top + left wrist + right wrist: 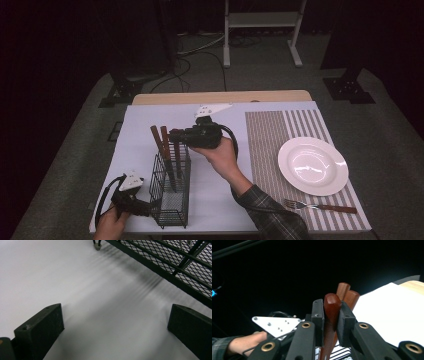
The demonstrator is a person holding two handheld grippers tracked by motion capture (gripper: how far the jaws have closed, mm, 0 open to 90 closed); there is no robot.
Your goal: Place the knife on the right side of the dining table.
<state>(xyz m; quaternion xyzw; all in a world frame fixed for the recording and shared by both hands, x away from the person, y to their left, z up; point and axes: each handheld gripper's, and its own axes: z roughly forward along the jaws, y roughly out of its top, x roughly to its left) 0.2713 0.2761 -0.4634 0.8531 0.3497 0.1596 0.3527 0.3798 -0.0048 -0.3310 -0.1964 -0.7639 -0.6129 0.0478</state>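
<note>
A black wire basket (170, 195) stands on the white table cover and holds three utensils with red-brown wooden handles (159, 139) that stick up out of it. My right gripper (176, 136) reaches in from the right at handle height. In the right gripper view it (331, 312) is shut on one wooden handle (332, 303), with the pads pressing both its sides. The two other handles (348, 293) rise just behind. My left gripper (152, 206) lies low by the basket's near left corner. It (117, 320) is open, with bare cover between the jaws and the basket's mesh (175, 267) close by.
A striped placemat (295, 130) lies on the right of the table with a white plate (312, 165) on it. A fork (320, 206) with a wooden handle lies in front of the plate. The table's front edge is close behind the basket.
</note>
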